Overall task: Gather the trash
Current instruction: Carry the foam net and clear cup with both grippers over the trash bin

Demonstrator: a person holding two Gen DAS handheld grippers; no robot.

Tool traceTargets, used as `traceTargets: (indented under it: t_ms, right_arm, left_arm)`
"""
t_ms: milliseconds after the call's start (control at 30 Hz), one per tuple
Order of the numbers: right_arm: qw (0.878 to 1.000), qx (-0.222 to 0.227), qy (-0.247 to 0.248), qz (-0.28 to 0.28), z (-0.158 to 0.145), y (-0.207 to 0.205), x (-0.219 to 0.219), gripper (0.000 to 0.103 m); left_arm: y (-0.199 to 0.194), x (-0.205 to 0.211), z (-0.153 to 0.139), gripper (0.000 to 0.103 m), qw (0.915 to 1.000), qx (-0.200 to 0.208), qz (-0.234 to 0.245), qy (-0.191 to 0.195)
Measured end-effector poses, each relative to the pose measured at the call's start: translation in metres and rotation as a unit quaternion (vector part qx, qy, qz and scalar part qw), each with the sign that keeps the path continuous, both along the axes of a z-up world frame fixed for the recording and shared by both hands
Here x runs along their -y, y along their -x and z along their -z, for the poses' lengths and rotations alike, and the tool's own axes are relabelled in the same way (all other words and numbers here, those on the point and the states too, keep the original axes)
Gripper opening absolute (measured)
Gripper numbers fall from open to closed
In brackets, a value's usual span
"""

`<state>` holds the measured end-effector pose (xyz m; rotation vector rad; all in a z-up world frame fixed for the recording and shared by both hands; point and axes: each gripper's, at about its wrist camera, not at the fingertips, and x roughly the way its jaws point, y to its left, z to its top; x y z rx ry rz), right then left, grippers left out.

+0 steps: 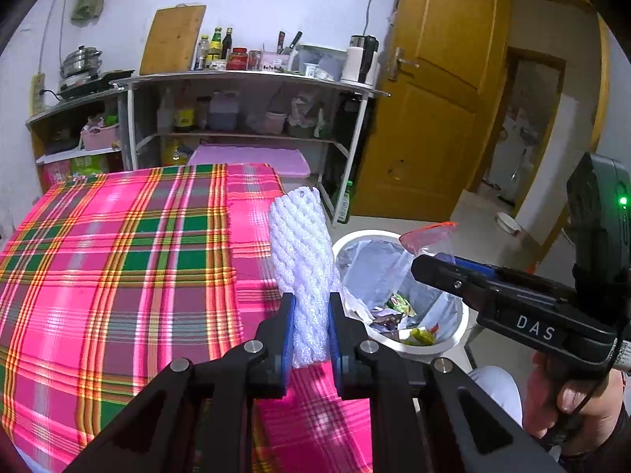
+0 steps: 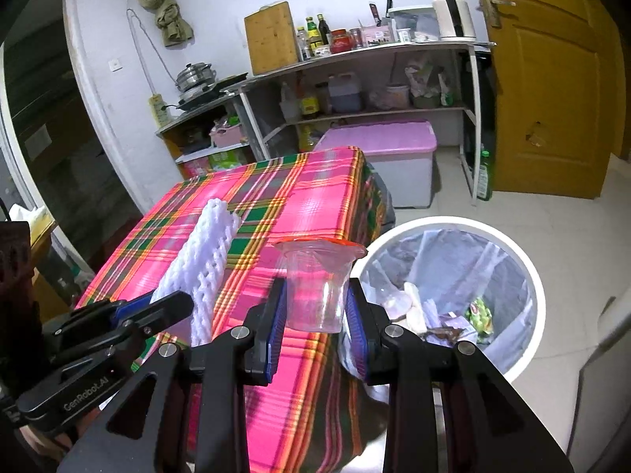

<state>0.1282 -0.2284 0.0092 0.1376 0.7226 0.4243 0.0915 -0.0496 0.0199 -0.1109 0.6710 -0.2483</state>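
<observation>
My left gripper (image 1: 310, 315) is shut on a white foam net sleeve (image 1: 301, 248), held upright over the right edge of the plaid table (image 1: 118, 260); the sleeve also shows in the right wrist view (image 2: 205, 252). My right gripper (image 2: 317, 311) is shut on a clear plastic cup with an orange rim (image 2: 315, 283), held at the table's edge beside the bin. In the left wrist view the right gripper (image 1: 430, 266) holds the cup (image 1: 424, 240) over the white trash bin (image 1: 457, 339). The bin (image 2: 528, 276), lined with a clear bag, holds several wrappers.
The table carries a pink, green and yellow plaid cloth (image 2: 276, 205). Behind it stand a metal kitchen shelf (image 1: 252, 79) with bottles and jars and a pink-lidded storage box (image 2: 390, 138). A yellow wooden door (image 2: 548, 79) stands at the right. A green bottle (image 2: 484, 177) stands on the floor.
</observation>
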Motion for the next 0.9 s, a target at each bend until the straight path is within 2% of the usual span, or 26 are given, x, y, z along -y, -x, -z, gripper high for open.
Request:
traceTargets:
  t_ms: [400,900]
  right_arm:
    - [0.999,-0.011,0.002,0.036,0.009,-0.006,0.031,0.031]
    - [0.996,-0.032,0.009,0.084,0.027,-0.026,0.075,0.031]
  left_arm:
    - [-0.017,0.026,0.01,0.016,0.9994,-0.015,0.03,-0.009]
    - [-0.058,0.07,0.03,0.016,0.9963,-0.041,0.072,-0.02]
